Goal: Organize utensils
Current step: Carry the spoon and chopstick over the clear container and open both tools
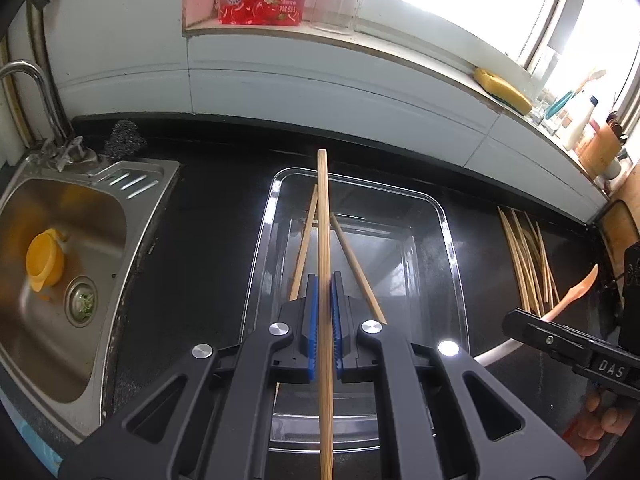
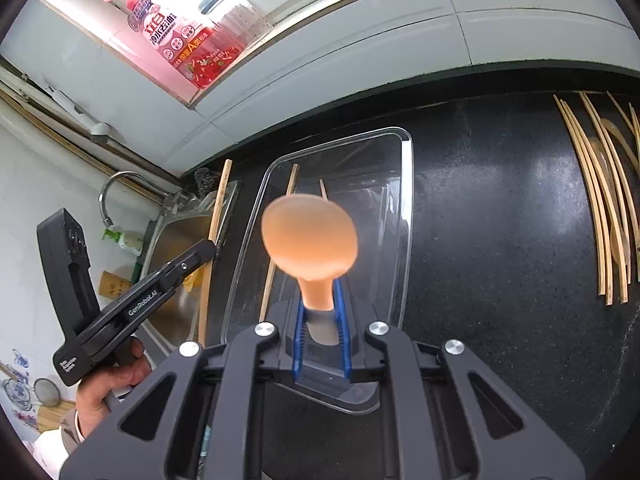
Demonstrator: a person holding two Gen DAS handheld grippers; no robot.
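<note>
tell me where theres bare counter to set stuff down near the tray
Bare black counter lies between the clear tray and the chopstick pile. A narrower strip runs between the tray and the sink. The pile itself is crowded, and two chopsticks already lie in the tray.

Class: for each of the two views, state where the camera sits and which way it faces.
Left wrist: on the left gripper, facing the clear tray and sink; its fingers grip a chopstick.
Right wrist: on the right gripper, facing the tray; it grips a spoon, left hand visible.
Shared: tray, loose chopsticks, each other's gripper.
</note>
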